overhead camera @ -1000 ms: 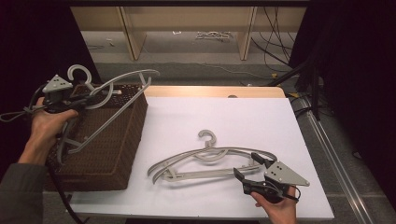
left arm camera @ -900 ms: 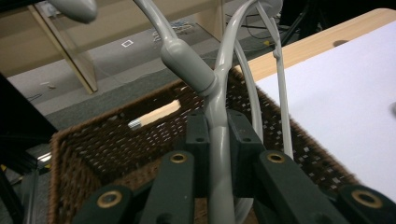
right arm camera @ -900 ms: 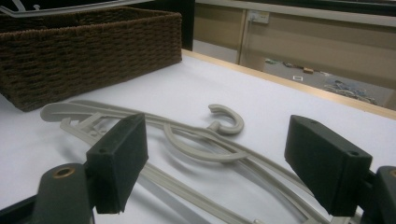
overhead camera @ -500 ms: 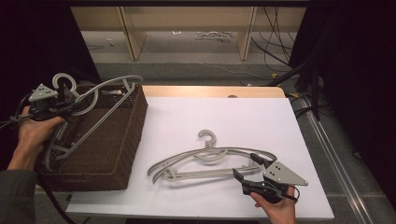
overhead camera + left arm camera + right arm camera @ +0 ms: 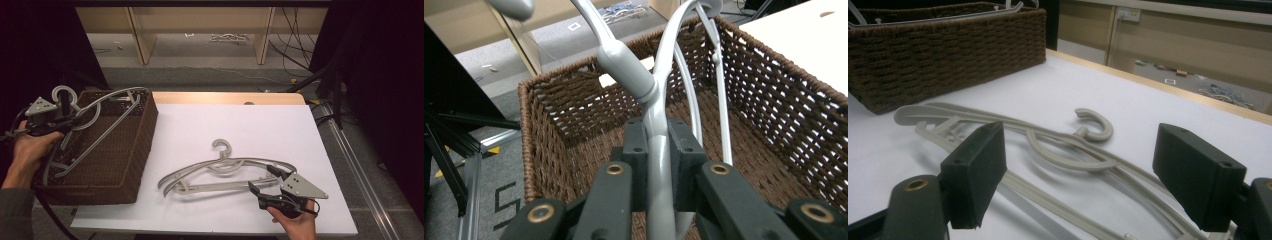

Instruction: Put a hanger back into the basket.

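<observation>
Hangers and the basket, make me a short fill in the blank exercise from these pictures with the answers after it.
1. The left gripper is shut on a grey ____.
2. That held hanger is over the brown wicker ____.
3. The right gripper has its jaws ____ near the second hanger.
4. The second hanger lies flat on the ____ table.

Missing words: hanger; basket; open; white

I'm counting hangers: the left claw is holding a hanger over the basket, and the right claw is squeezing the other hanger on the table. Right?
Not quite. In the right gripper view, the right claw is open, not squeezing; the table hanger lies untouched between its jaws.
</observation>
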A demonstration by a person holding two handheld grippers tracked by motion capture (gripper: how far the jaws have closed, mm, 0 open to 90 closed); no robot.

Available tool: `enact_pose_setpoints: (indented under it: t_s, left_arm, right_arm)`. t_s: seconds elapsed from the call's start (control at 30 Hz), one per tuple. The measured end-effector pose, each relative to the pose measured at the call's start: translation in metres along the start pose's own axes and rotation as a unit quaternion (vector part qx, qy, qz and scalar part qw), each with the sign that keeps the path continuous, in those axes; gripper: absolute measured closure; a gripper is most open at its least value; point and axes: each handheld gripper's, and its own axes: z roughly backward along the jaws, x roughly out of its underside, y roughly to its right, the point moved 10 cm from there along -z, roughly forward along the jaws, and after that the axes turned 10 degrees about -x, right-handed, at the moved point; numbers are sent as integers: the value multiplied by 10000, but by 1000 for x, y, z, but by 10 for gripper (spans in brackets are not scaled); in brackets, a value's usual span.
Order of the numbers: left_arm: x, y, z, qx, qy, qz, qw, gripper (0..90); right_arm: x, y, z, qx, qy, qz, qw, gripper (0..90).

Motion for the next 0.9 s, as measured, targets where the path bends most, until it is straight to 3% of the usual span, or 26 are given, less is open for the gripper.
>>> enact_pose_setpoints:
  t_s: [0.13,0.23,0.3,0.33,0.37,0.4,0.5,0.6,0.7,0.73,0.77,0.87,0.9]
  left_arm:
    - [6,1,-6,-16,-156,-70,9999,806]
    - [9,2,-11,-72,-268,-70,9996,807]
    - [11,2,-13,-111,-351,-48,9993,807]
    - [16,0,-13,-123,-509,-239,9983,807]
    - [17,1,-15,-148,-508,-160,9985,808]
    - [21,-1,-17,-146,-605,-239,9978,809]
    - [30,-3,-22,-284,-750,-328,9962,812]
    - [39,-3,-27,-283,-846,-377,9953,811]
    - [45,-2,-30,-223,-923,-386,9947,813]
    - [49,-2,-30,-211,-984,-395,9941,814]
    - [51,-1,-30,-180,-1039,-378,9937,815]
    - [57,-1,-30,-237,-1134,-523,9919,814]
    - [57,0,-32,-229,-1105,-489,9924,813]
  right_arm:
    - [-1,-1,0,-48,8,-9,10000,223]
    - [-1,2,0,48,30,120,9999,224]
    - [-1,-1,0,-14,-3,26,10000,224]
    - [0,-1,0,-17,-7,31,10000,224]
    - [0,0,-1,1,-12,49,10000,224]
    - [-1,1,-1,34,26,131,9999,224]
    - [0,-1,-1,-11,-18,42,10000,224]
    - [2,-2,-1,-46,-92,32,9999,224]
    - [-1,1,-2,16,11,138,9999,224]
    - [1,-1,-1,-33,-77,47,10000,225]
    - [1,1,-2,2,-37,140,9999,225]
    - [0,0,-2,-11,-27,69,10000,225]
    - [1,-1,-1,-24,-79,55,10000,225]
